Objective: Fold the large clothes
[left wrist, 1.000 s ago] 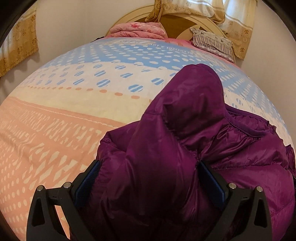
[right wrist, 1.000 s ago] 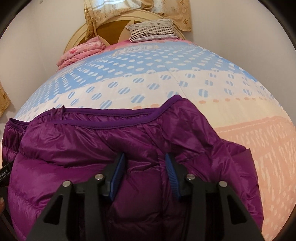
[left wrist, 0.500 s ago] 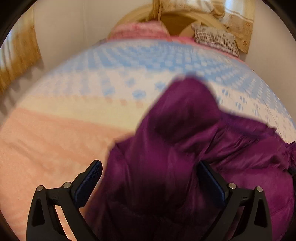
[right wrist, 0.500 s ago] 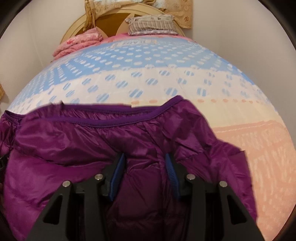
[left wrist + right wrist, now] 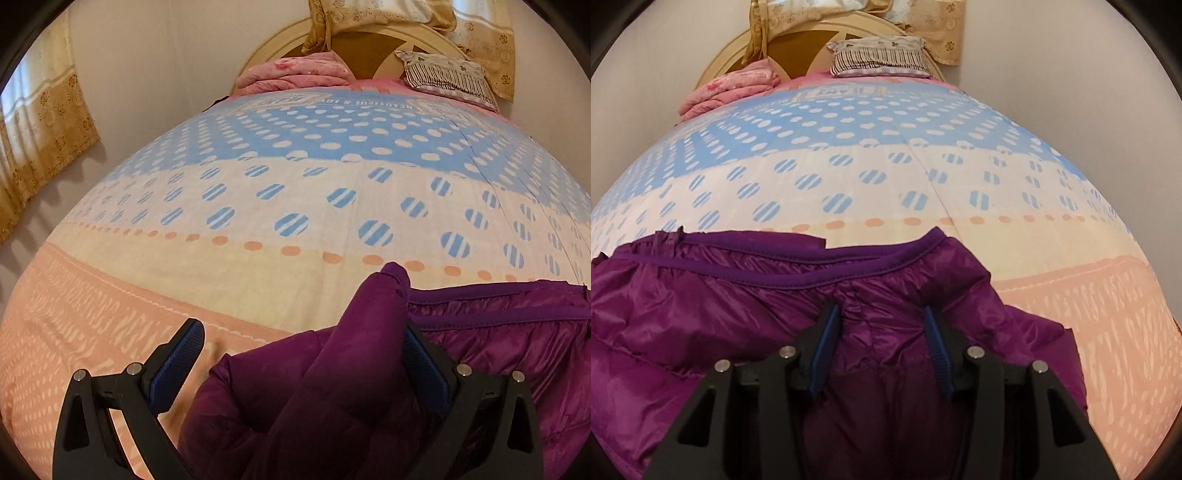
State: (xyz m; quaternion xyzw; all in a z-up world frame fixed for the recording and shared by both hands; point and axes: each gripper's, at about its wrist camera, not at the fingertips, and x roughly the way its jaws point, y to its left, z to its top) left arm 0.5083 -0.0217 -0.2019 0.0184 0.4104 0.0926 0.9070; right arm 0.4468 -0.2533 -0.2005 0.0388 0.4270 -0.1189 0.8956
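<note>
a shiny purple puffer jacket lies rumpled on the near part of the bed, its darker bound hem running across the far edge, one padded fold standing up at its left end.

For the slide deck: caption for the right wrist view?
Right hand-held gripper pinches shiny purple puffer jacket on dotted pastel bedspread.
</note>
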